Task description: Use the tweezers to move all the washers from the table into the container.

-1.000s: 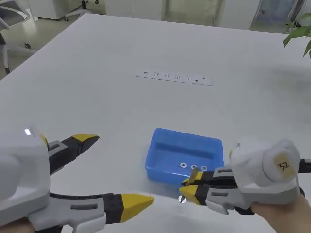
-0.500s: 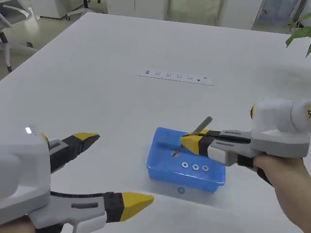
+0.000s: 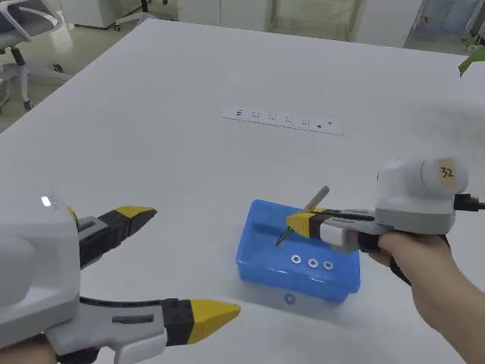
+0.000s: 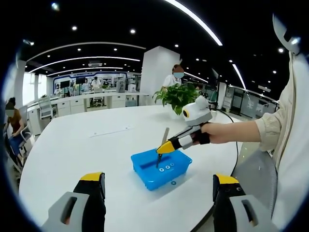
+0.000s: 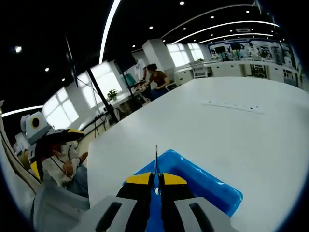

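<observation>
A blue container (image 3: 261, 267) stands on the white table with three washers (image 3: 312, 263) lying in a row inside. One more washer (image 3: 289, 299) lies on the table just in front of its near wall. My right gripper (image 3: 297, 223) is shut on the tweezers (image 3: 315, 199); their tips hang over the container's left part. I see nothing between the tips. My right gripper (image 5: 156, 180) shows the tweezers (image 5: 156, 162) pointing down over the container (image 5: 212, 186). My left gripper (image 3: 182, 262) stands open and holds nothing, left of the container (image 4: 145, 176).
A white power strip (image 3: 282, 120) lies farther back on the table. A person's hand (image 3: 424, 273) holds the right gripper. Office chairs (image 3: 23, 30) stand beyond the table's far left edge. People and a plant (image 4: 177, 95) are in the background.
The right gripper rose with the tweezers from the table in front of the container to over the container. The washer on the table stayed put. The left gripper held still.
</observation>
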The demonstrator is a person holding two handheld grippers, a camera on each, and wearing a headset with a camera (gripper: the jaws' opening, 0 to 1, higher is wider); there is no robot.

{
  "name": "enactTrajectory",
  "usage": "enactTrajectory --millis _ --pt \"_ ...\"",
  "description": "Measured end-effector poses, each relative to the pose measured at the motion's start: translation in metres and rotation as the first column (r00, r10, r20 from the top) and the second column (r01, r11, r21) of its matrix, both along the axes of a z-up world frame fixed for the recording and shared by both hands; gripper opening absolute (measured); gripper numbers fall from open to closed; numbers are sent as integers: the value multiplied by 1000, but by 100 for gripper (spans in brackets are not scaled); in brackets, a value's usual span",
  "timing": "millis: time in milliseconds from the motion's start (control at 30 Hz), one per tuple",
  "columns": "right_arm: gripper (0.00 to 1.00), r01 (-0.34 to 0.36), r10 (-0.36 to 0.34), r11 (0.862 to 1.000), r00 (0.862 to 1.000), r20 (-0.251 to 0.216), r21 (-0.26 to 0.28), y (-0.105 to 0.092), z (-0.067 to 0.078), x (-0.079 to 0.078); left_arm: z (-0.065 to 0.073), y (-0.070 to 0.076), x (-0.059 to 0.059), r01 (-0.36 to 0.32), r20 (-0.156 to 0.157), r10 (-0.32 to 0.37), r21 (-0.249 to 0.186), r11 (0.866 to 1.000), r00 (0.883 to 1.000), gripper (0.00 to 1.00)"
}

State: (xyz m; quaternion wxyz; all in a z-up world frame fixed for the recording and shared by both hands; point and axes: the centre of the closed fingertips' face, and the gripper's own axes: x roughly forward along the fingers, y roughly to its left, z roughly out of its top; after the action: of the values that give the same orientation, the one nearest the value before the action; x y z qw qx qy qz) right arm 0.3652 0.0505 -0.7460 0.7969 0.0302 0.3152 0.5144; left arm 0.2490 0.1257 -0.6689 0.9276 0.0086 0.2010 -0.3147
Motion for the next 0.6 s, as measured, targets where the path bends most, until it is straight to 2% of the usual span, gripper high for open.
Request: enactTrajectory --millis 367,600 --pt "3 -25 25 997 1000 6 -66 3 -21 1 -1 -4 1 8 -6 -8 3 1000 1000 94" --pt "3 -42 44 995 999 20 -94 3 -26 -2 -1 -2 1 8 -8 -8 1 1000 1000 94"
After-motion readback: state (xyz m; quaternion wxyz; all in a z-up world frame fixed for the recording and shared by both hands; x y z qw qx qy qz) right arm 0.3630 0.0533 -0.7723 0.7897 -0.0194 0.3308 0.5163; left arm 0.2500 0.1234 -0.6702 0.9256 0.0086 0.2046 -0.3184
